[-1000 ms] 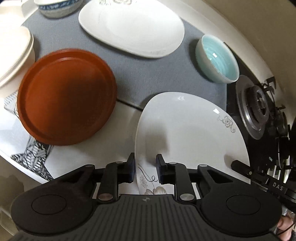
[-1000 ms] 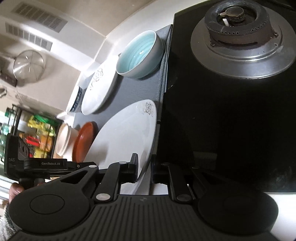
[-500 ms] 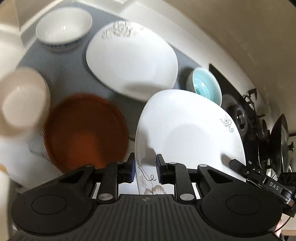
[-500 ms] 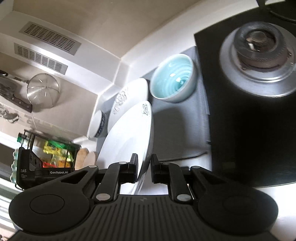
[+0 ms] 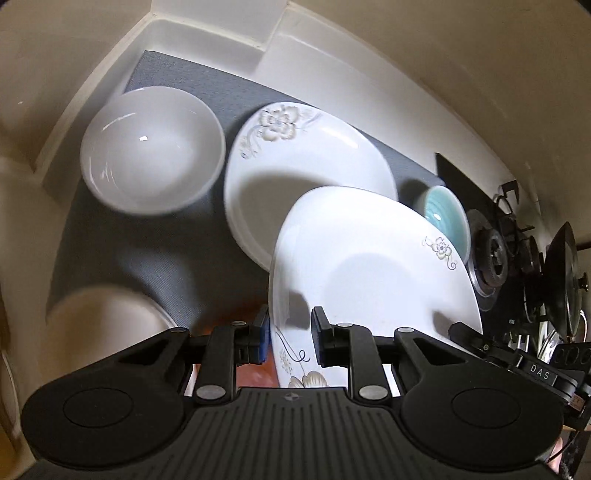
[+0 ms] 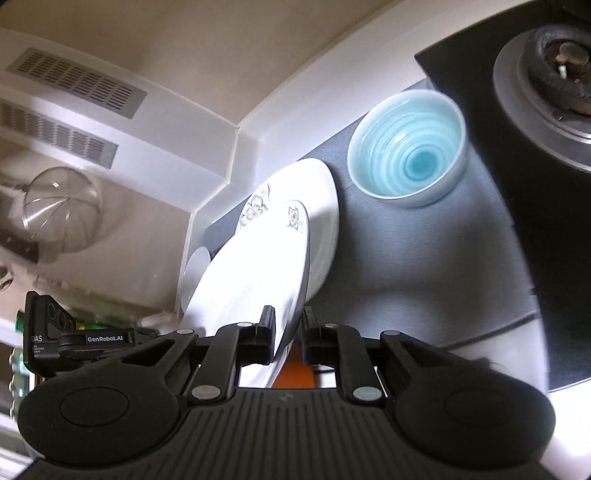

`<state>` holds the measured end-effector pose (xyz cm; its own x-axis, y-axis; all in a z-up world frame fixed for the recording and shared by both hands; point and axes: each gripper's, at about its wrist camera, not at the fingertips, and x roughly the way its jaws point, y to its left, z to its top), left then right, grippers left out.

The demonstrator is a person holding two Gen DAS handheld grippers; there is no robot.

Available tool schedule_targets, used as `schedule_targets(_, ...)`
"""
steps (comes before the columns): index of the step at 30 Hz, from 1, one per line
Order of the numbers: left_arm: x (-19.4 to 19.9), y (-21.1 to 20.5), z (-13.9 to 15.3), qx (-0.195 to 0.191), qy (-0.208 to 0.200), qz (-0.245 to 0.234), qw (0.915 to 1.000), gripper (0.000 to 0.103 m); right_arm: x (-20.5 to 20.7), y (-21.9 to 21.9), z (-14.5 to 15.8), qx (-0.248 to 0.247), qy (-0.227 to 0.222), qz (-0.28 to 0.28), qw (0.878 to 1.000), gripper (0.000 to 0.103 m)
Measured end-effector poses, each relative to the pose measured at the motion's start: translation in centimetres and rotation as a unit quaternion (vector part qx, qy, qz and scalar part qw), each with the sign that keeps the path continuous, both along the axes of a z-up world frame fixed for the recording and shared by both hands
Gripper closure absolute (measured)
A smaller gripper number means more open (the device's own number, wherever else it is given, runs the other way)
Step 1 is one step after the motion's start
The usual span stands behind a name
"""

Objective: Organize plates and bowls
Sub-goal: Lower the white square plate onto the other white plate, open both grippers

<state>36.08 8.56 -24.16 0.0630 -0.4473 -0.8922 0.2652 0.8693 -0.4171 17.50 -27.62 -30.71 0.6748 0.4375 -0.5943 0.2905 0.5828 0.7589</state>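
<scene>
Both grippers hold one white flower-patterned plate [image 5: 373, 273] by opposite edges, lifted above the grey mat [image 5: 162, 254]. My left gripper [image 5: 288, 338] is shut on its near rim. My right gripper [image 6: 289, 334] is shut on the other rim of that plate [image 6: 255, 280]. A second flower-patterned white plate [image 5: 306, 162] lies on the mat just beyond and partly under it; it also shows in the right wrist view [image 6: 325, 214]. A white bowl [image 5: 151, 151] sits at the mat's far left. A pale blue bowl [image 6: 406, 147] sits to the right.
A beige bowl [image 5: 99, 325] is at the near left. A strip of the orange plate [image 6: 295, 373] shows below the grippers. A gas burner [image 6: 550, 70] on the black hob lies to the right. The wall corner [image 5: 207, 33] closes the back.
Both grippers have carried the held plate up and away toward the back of the mat, over the second flower plate. The orange plate has dropped almost out of view.
</scene>
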Motion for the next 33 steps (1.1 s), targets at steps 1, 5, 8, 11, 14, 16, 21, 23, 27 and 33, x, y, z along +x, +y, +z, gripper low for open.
schedule_targets(1,0.7,0.1,-0.5,0.003,0.004,-0.005,1.0,0.079,0.5,0.4,-0.2,-0.003,0.003,-0.002,1.0,0.088)
schedule_targets(5,2.9,-0.5,-2.5,0.018,0.014,-0.018,0.9996,0.079,2.5,1.5,-1.1,-0.014,0.019,-0.012,1.0,0.088)
schedule_targets(8,4.4,-0.8,-3.7,0.023,0.02,-0.022,0.9993,0.079,4.0,1.9,-1.8,-0.022,0.028,-0.013,0.999,0.087)
schedule_targets(11,5.2,-0.5,-4.1,0.029,0.016,-0.023,0.9992,0.079,5.4,2.4,-2.5,-0.037,0.04,-0.002,0.999,0.087)
schedule_targets(14,6.1,-0.8,-4.5,0.036,0.015,-0.024,0.999,0.079,6.4,2.7,-3.1,-0.049,0.045,0.001,0.998,0.087)
schedule_targets(16,6.4,-1.0,-4.5,0.038,0.015,-0.031,0.9987,0.079,6.9,2.9,-3.4,-0.057,0.051,-0.004,0.997,0.087)
schedule_targets(21,6.8,-2.3,-4.9,0.055,0.004,-0.058,0.9968,0.079,7.6,2.9,-3.8,-0.079,0.063,-0.016,0.995,0.089)
schedule_targets(23,7.1,-2.5,-5.3,0.055,0.005,-0.061,0.9966,0.077,8.0,3.0,-3.4,-0.098,0.057,-0.011,0.994,0.088)
schedule_targets(27,7.1,-2.1,-5.5,0.049,0.005,-0.065,0.9967,0.078,8.6,3.3,-3.5,-0.123,0.039,-0.002,0.992,0.088)
schedule_targets(33,6.7,-1.2,-4.7,0.032,0.012,-0.081,0.9961,0.078,9.4,3.0,-4.1,-0.117,0.044,-0.032,0.992,0.088)
